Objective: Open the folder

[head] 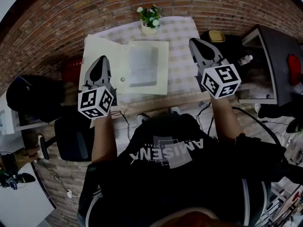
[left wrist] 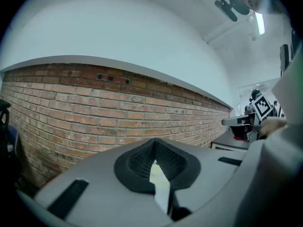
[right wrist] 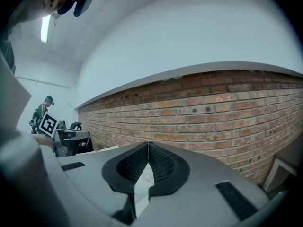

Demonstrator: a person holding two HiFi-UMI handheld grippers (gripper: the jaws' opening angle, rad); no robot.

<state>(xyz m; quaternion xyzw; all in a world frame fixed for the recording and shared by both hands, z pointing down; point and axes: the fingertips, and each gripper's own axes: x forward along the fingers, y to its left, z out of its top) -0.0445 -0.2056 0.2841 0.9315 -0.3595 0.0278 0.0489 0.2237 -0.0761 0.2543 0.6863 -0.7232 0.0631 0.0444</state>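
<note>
In the head view a cream folder [head: 163, 74] lies spread open on the checked table [head: 182, 46]. Its left cover [head: 102, 53] is folded out flat and a pale grey sheet [head: 143, 65] rests inside. My left gripper [head: 102, 60] hovers above the folder's left cover, and its jaws are shut with nothing between them. My right gripper [head: 195, 42] is held over the table to the right of the folder, also shut and empty. Both gripper views look level at a brick wall: the left gripper [left wrist: 154, 142] and the right gripper [right wrist: 148, 144] each show their tips meeting.
A small pot of white flowers [head: 150, 19] stands at the table's far edge. A black chair [head: 71, 136] is at the left. A dark desk [head: 270, 65] with a bottle [head: 245, 59] and a red thing [head: 294, 67] stands at the right. Cables hang below the table's near edge.
</note>
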